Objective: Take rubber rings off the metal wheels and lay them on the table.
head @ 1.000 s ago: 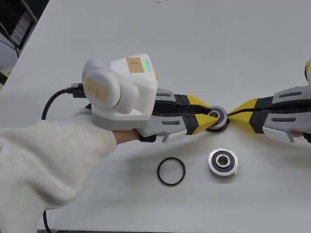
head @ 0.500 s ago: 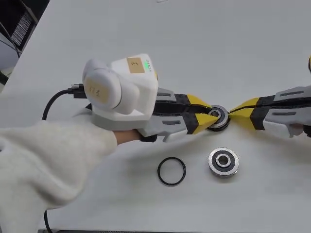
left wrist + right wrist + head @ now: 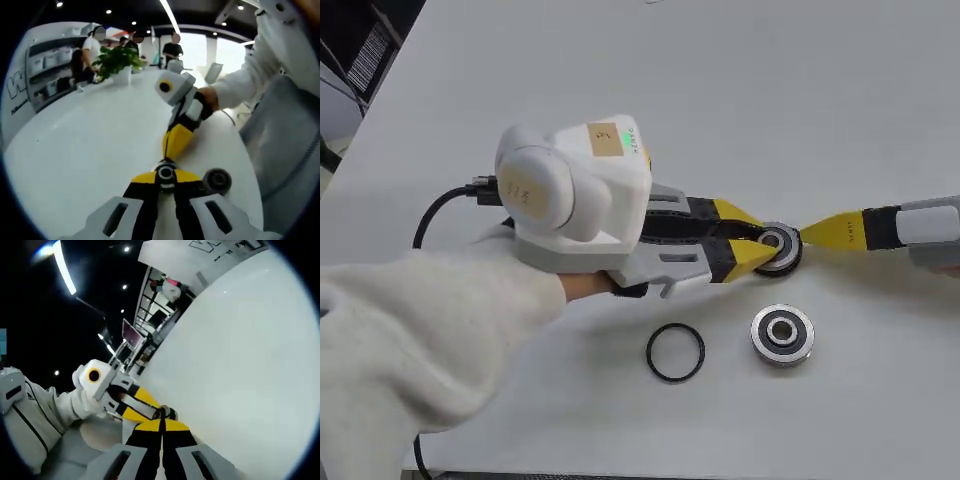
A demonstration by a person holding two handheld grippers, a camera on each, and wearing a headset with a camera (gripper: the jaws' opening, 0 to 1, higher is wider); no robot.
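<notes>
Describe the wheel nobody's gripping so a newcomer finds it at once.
On the white table, find where the left gripper and right gripper meet at the gripped wheel. Just nearer the viewer lies the free wheel, flat, right of a loose black ring, touched by nothing.

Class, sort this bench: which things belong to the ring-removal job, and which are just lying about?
Job: left tongs, right tongs, held metal wheel, second metal wheel, loose rubber ring, table.
Lying about: potted plant, shelves.
</notes>
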